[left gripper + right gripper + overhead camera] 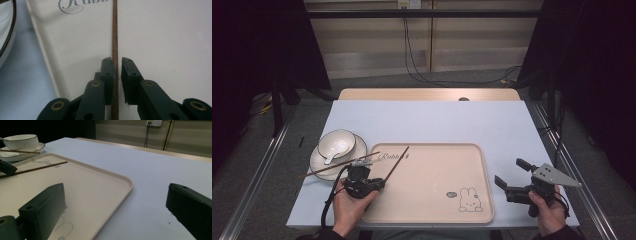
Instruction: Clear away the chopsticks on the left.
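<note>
**Chopstick between the left tool's jaws**

The left tool is straddling a brown chopstick lying on the tray, jaws nearly together, one pad barely clear. The right tool is hovering spread wide at the tray's right edge.

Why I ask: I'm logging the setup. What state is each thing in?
Left gripper: fingers barely apart around thin brown wooden chopstick.
Right gripper: open, empty.
Beige rectangular plastic tray: flat, under that chopstick.
White ceramic bowl: upright on white round plate, white spoon inside.
Second brown chopstick: resting across the plate.
</note>
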